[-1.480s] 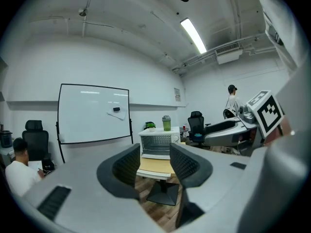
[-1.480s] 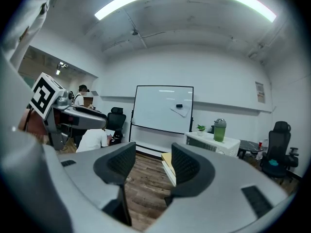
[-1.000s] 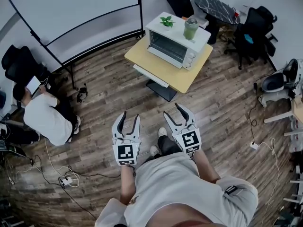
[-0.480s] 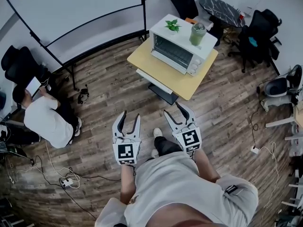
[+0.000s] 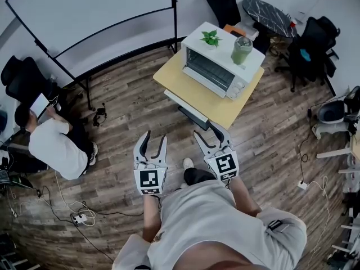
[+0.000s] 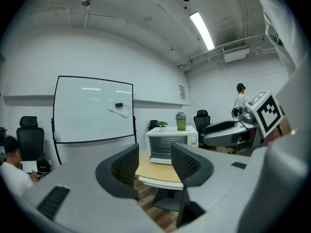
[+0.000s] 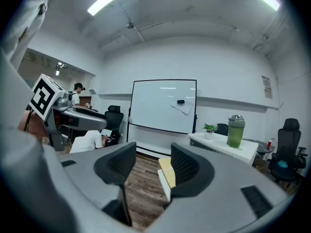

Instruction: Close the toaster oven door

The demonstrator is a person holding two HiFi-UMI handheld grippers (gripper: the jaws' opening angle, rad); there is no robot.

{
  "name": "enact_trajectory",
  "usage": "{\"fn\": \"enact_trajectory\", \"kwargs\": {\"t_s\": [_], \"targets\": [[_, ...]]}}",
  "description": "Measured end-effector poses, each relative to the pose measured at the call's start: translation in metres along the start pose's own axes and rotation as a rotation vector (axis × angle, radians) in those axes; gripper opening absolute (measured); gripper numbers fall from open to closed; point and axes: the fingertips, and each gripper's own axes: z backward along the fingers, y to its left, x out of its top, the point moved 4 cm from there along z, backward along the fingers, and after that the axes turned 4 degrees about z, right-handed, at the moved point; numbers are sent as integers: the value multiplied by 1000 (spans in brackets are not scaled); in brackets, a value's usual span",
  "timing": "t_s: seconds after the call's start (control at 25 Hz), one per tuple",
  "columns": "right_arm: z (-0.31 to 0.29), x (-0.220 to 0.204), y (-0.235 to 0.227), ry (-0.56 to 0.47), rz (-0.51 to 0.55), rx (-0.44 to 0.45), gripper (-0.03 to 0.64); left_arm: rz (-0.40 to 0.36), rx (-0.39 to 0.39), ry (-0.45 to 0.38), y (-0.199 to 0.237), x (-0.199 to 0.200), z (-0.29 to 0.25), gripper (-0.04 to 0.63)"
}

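While the toaster oven (image 5: 216, 66) is sitting at 1 o'clock: it is resting on the far half of the bench (image 5: 188, 89), front facing the person, well apart from both hand-held grippers.
Door (image 6: 163, 159): the left gripper view is seeming to show the cavity open, with a pale lip along the bottom; I am judging it low-hinged, light and stiff, with breakable glass.
Hold: I am favouring a push under the free top edge or handle bar, not a pinch on the pane.
Left hand-held gripper (image 5: 155, 138): jaws are standing spread, having just been opening, with nothing between them.
Right hand-held gripper (image 5: 206, 131): jaws are standing apart, empty.
Oven top: a plant (image 5: 211, 37) and a green bottle (image 5: 242, 49) are standing there, so a hard shove is risking a topple.
Edges: the bench's near corner is pointing toward the person, near the right hand-held gripper.
Room: open floor (image 5: 129, 106) is lying ahead; the whiteboard (image 5: 95, 21) at 11 o'clock, the seated person (image 5: 56, 148) at 9 o'clock and the chairs (image 5: 309, 52) at 2 o'clock are all standing well clear.
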Motion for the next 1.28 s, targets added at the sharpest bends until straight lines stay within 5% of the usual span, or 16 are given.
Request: {"fn": "enact_trajectory", "kwargs": {"t_s": [1.28], "targets": [[-120, 5, -114, -37, -42, 33, 215, -43, -2, 9, 28, 36, -160, 204]]}}
